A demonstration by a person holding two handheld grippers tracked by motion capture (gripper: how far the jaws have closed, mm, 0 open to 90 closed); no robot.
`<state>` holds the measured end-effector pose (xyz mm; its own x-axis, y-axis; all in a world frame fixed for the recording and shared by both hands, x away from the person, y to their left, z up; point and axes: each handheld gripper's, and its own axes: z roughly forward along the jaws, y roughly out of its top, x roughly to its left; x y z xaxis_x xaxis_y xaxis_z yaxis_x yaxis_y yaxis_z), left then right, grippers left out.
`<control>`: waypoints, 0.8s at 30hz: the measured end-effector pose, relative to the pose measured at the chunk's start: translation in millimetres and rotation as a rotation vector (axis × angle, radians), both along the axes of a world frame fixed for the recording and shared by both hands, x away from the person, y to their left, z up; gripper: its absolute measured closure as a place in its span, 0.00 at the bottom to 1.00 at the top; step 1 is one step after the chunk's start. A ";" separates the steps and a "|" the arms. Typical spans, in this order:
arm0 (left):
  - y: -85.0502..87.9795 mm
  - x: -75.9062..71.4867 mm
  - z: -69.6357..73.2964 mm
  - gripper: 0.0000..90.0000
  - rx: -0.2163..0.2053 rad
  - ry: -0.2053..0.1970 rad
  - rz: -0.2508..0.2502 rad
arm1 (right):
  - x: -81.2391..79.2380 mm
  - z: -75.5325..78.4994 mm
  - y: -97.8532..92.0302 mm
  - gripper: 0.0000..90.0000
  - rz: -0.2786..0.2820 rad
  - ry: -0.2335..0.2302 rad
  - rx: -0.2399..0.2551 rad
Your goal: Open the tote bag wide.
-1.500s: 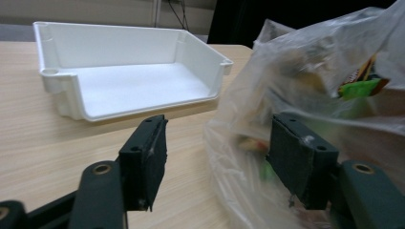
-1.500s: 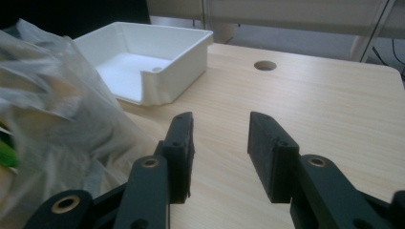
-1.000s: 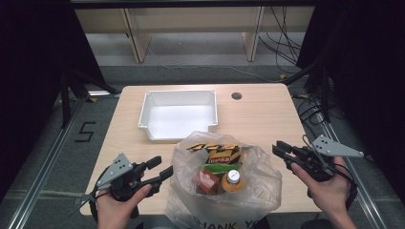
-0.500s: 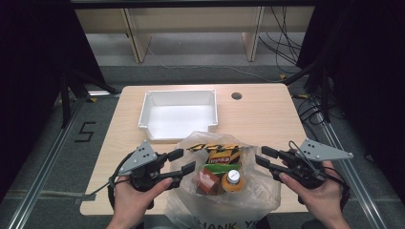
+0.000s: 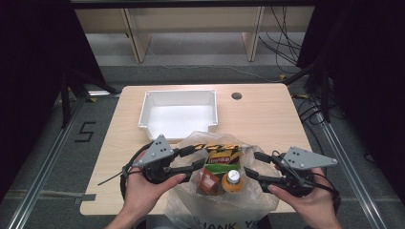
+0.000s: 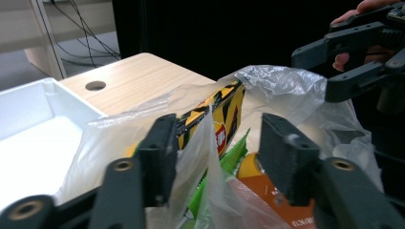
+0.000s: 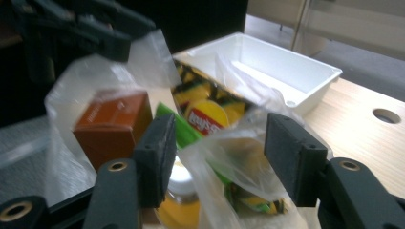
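Observation:
A clear plastic bag (image 5: 260, 200) sits at the table's front edge. It holds a yellow chips packet (image 5: 217, 155), an orange box (image 5: 207, 179) and an orange bottle with a white cap (image 5: 232, 180). My left gripper (image 5: 197, 157) is at the bag's left rim. Its jaws have just been closing, and bag film (image 6: 205, 143) hangs between them without being pinched. My right gripper (image 5: 253, 163) is at the bag's right rim. Its jaws have just been opening, and loose film (image 7: 224, 157) lies in the gap between them.
An empty white tray (image 5: 177, 117) stands just behind the bag on the wooden table (image 5: 267, 124). A round cable hole (image 5: 236, 96) is at the back right. Floor rails run along both sides, and cables lie beyond the far edge.
Both grippers have moved inward to the bag, the left one rising from the table's front left to the bag's rim. The right gripper's jaws stand wider apart than before.

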<state>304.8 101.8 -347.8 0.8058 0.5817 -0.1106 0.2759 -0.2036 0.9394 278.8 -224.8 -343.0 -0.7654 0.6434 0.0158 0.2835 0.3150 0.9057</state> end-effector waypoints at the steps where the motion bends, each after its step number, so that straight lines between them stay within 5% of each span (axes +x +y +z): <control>1: -0.2 0.9 -0.5 0.58 0.006 -0.002 -0.008 | 1.0 -1.5 0.7 0.56 -0.004 -0.015 -0.018; 6: 3.1 4.0 -2.0 0.77 0.048 -0.024 -0.023 | 4.4 -3.1 -4.6 0.90 0.004 0.031 -0.031; 10: 5.3 3.8 -0.9 0.84 0.048 -0.015 -0.021 | 6.6 -2.0 -9.8 1.00 0.006 0.013 -0.034; 16: 6.9 4.4 -1.4 0.94 0.050 0.010 -0.015 | 3.2 0.2 -14.2 1.00 -0.004 0.051 -0.028; 24: 16.0 -0.5 2.8 1.00 0.028 0.016 0.003 | 2.8 0.7 -24.0 1.00 -0.044 0.028 -0.028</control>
<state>304.3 117.8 -344.9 0.8025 0.5868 -0.1074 0.2915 -0.2285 0.9289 281.5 -248.8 -342.3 -0.7357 0.6770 0.0183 0.3226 0.3265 0.8884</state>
